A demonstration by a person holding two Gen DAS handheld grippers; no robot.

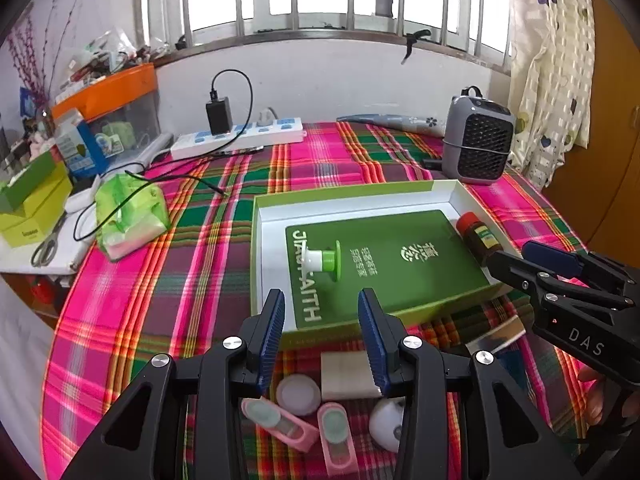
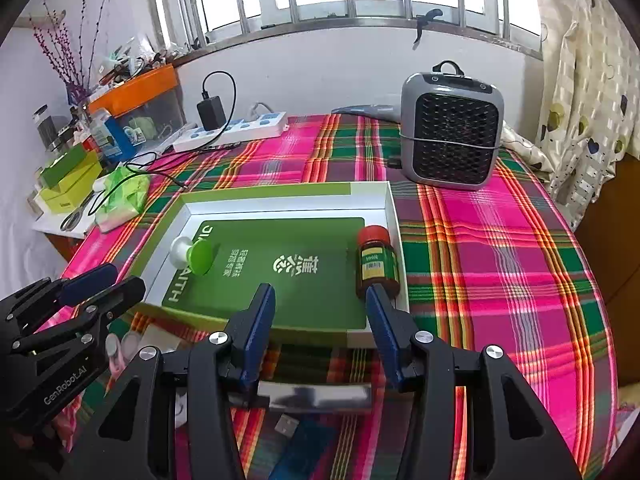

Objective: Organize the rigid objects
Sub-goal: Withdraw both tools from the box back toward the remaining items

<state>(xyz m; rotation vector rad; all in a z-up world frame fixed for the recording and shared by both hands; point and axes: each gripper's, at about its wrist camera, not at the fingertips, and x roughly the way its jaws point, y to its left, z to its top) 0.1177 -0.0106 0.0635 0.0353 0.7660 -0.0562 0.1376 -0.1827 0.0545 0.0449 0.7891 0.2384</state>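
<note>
A shallow green and white box (image 1: 344,192) (image 2: 280,190) lies on the plaid tablecloth. On its green insert lie a green and white stopper (image 1: 324,260) (image 2: 196,254) and a brown bottle with a red cap (image 1: 478,238) (image 2: 376,264). My left gripper (image 1: 321,294) hovers open and empty over the box's near edge. Under it sit a white block (image 1: 348,376), a round white disc (image 1: 298,394), two pink pieces (image 1: 280,422) and a white ball (image 1: 386,420). My right gripper (image 2: 320,289) (image 1: 516,254) is open and empty, one fingertip just in front of the bottle. A flat silver piece (image 2: 316,396) lies below it.
A grey fan heater (image 2: 450,132) stands behind the box at the right. A power strip with a charger (image 1: 240,136) lies at the back by the wall. A green tissue pack (image 1: 132,216), scissors (image 1: 48,248) and stacked boxes crowd the left side. A curtain hangs on the right.
</note>
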